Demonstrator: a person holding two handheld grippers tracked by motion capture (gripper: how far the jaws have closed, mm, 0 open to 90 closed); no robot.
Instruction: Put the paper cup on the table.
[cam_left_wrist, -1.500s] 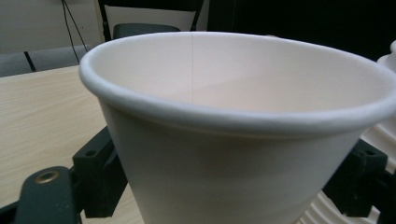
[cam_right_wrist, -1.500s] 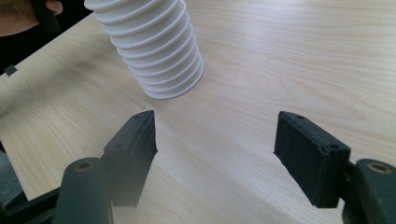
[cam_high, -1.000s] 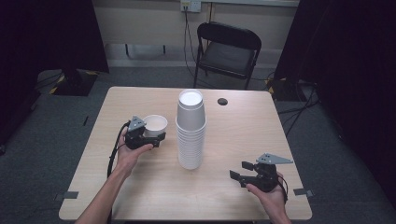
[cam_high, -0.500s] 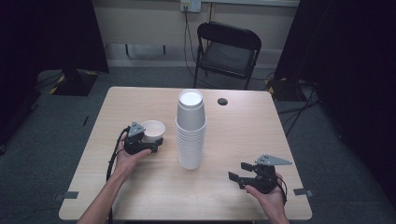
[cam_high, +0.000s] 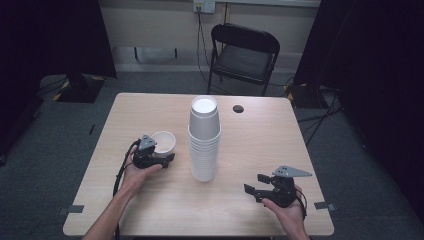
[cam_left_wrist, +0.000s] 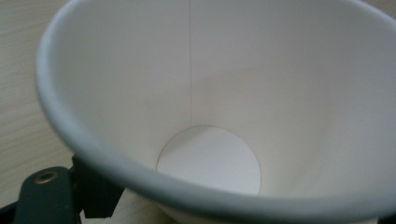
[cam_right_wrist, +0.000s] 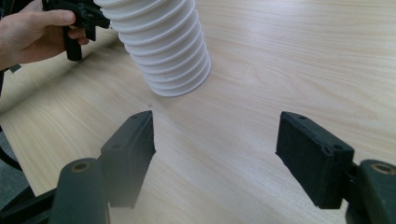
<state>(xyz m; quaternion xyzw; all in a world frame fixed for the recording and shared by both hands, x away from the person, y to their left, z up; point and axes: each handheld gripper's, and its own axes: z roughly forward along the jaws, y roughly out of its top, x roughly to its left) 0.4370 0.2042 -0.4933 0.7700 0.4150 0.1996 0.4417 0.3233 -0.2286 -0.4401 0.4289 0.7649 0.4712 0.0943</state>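
Cup held left of stack

Single white cup (cam_high: 163, 142) clamped at rim by left gripper (cam_high: 159, 156), mouth up, low over table (cam_high: 250, 145), just left of stack (cam_high: 204, 140). Right gripper (cam_high: 254, 184) open, empty, farther off.

This looks like a lab or studio recording room. Black curtains (cam_high: 60, 40) hang at both sides, a lone folding chair (cam_high: 244, 55) stands behind a plain wooden table (cam_high: 260, 145), and grey carpet (cam_high: 45, 150) carries cables (cam_high: 320, 117) and tape marks (cam_high: 76, 209).
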